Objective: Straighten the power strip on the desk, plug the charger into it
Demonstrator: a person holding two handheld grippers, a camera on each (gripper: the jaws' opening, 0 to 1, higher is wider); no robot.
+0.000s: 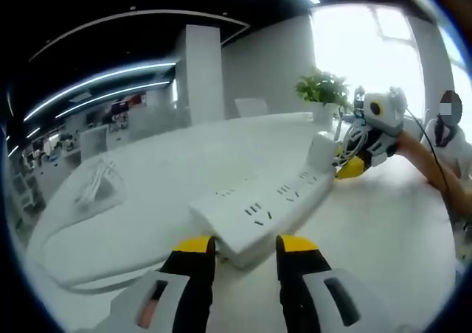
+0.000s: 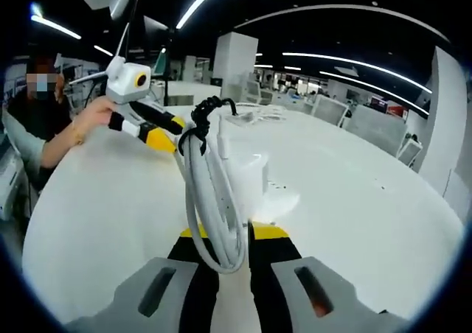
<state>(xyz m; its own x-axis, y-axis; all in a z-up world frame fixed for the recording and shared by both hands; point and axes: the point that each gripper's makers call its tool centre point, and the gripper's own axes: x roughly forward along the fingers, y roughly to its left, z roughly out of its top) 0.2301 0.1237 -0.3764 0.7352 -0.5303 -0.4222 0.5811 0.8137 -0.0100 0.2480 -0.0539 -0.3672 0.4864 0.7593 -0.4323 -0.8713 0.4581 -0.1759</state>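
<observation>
Left gripper, jaws parted and empty, faces the stiff, light power strip. Right gripper pinches the coiled charger cable; being floppy, it is best held near the plug.

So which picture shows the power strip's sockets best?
The left gripper view: the strip lies lengthwise ahead of the left tool, its sockets facing the camera. In the right gripper view a looped cable in the right tool covers most of the strip.

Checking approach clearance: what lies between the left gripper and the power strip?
Nothing: in the left gripper view, bare white desk separates the left gripper from the near end of the power strip.
</observation>
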